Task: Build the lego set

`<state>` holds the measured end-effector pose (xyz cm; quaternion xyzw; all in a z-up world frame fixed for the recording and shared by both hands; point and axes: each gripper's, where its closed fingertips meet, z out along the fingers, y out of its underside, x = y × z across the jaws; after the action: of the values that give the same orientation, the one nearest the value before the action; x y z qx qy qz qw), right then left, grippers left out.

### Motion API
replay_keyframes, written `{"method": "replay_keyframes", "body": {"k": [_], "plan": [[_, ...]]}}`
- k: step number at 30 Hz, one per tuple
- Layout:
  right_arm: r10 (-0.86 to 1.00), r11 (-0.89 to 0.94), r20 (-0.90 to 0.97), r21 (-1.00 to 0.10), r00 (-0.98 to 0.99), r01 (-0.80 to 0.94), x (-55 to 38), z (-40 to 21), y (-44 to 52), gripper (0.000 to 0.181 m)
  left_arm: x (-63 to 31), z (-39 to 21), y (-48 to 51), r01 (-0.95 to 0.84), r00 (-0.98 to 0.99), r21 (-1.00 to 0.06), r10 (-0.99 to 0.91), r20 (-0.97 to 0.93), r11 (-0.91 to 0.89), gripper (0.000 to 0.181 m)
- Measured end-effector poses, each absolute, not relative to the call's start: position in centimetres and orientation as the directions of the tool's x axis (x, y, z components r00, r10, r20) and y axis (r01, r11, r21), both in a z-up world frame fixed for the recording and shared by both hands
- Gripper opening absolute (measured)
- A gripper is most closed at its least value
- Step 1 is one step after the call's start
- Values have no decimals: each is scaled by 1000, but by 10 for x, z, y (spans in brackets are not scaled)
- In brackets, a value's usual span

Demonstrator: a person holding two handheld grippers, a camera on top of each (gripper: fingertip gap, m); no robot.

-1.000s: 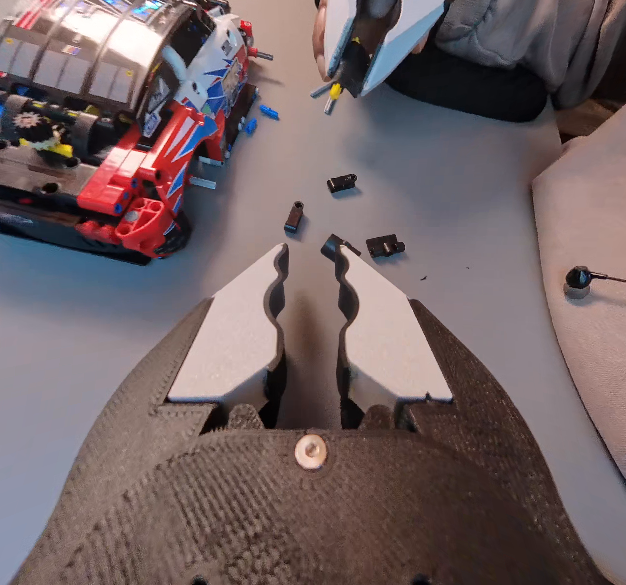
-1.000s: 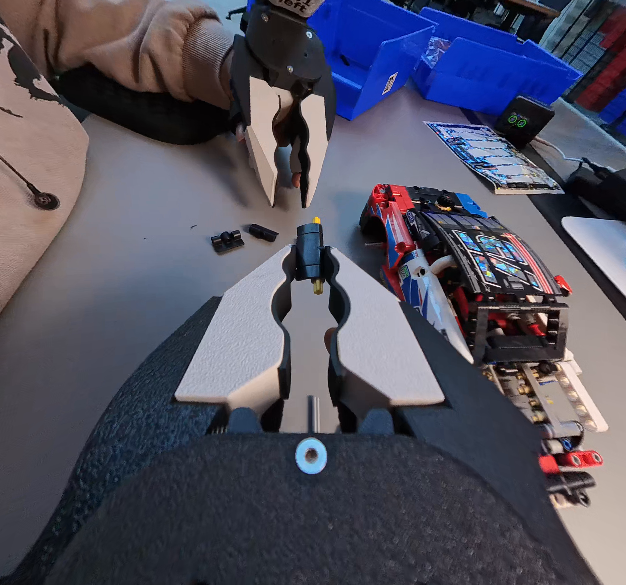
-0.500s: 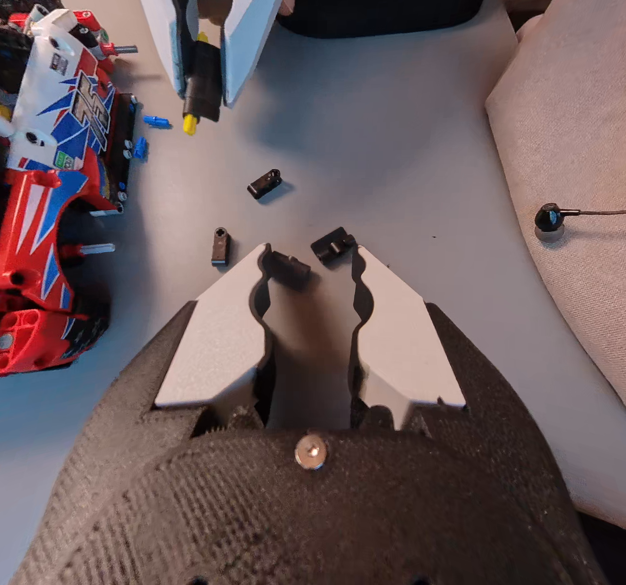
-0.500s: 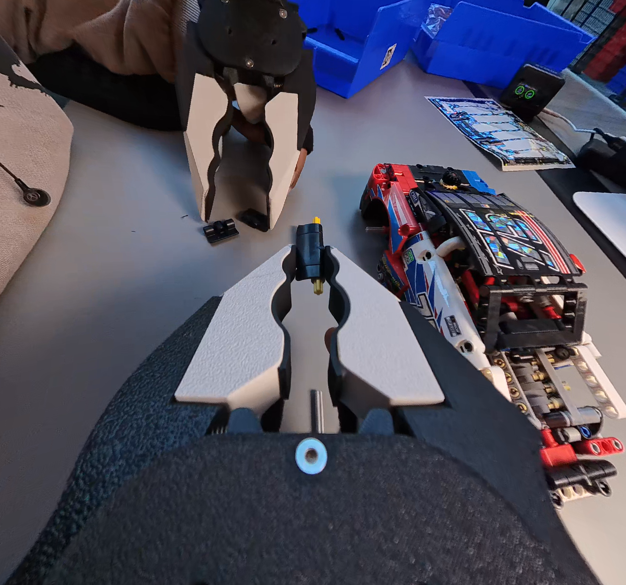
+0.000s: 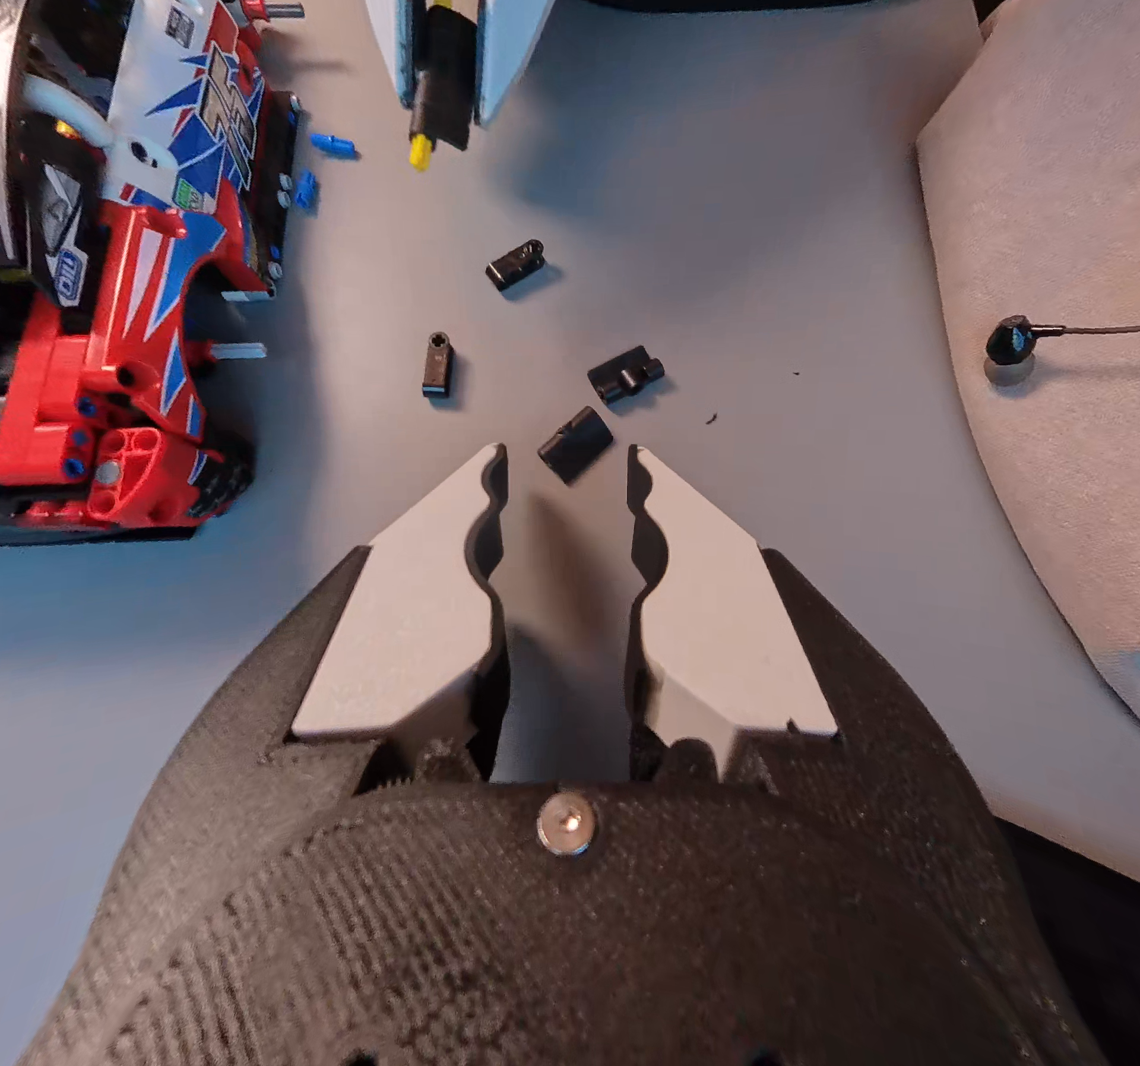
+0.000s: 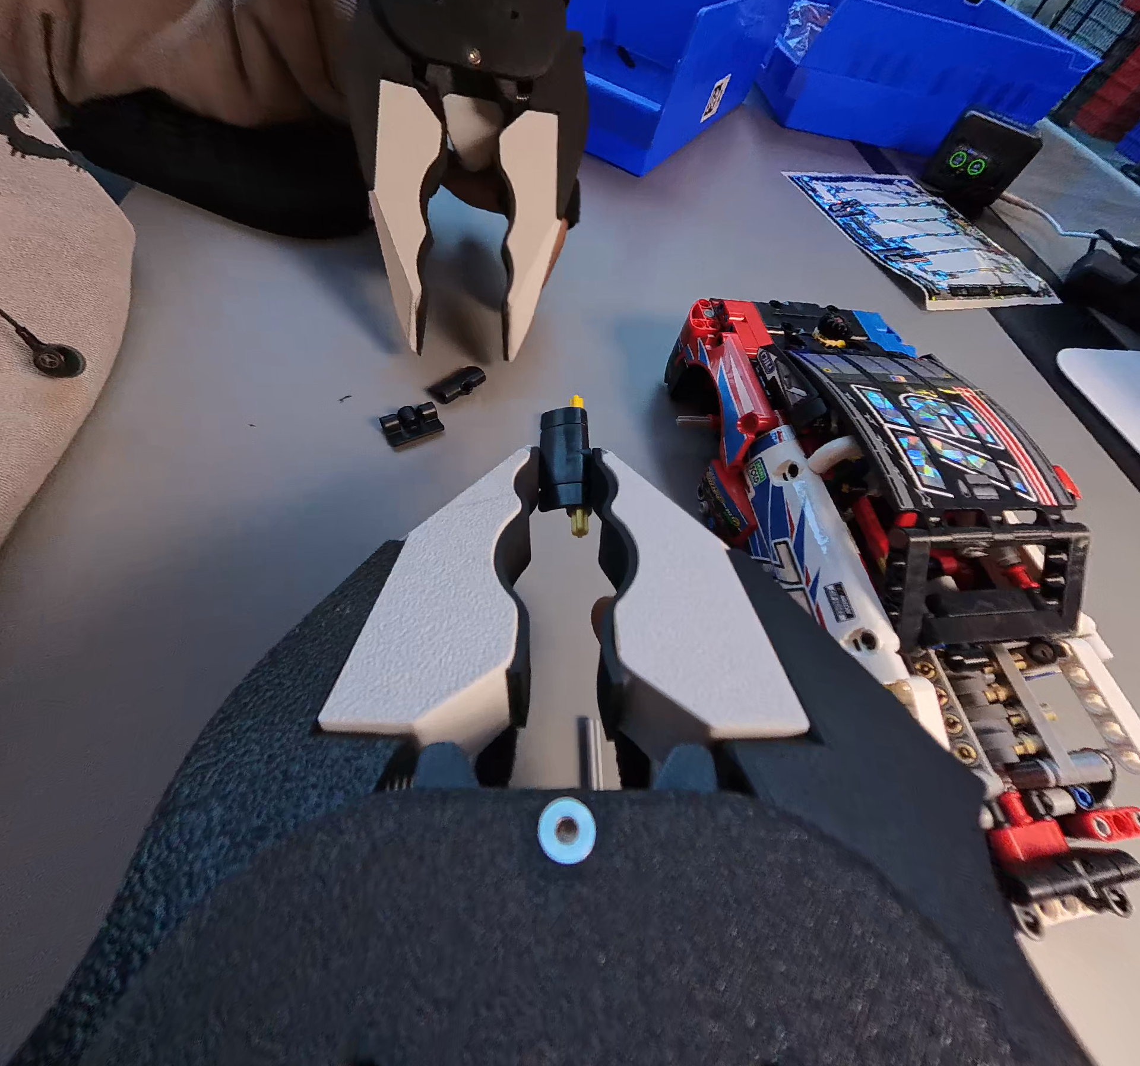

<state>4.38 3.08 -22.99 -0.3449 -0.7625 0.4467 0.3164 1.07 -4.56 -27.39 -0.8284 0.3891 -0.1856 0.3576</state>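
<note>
On the grey worktop (image 5: 740, 203), the lego car (image 5: 142, 271) sits at left. The left gripper (image 5: 567, 450) hovers with fingers spread, a black connector (image 5: 575, 444) lying just ahead, perhaps untouched. The right gripper (image 6: 564, 456) clamps a black-and-yellow piece (image 6: 564, 456) near the car.

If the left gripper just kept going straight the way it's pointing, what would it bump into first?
Most likely the small black lego connector lying on the grey table just past the open left gripper, roughly between its fingertips. Depth is hard to judge, so it might touch the tabletop first.
</note>
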Motion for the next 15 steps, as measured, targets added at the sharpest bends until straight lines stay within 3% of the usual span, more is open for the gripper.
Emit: {"method": "replay_keyframes", "body": {"k": [15], "plan": [[778, 371, 160, -898, -608, 238, 47, -233, 14, 13, 21, -286, -49, -587, 590, -698, -807, -24, -409, 13]]}}
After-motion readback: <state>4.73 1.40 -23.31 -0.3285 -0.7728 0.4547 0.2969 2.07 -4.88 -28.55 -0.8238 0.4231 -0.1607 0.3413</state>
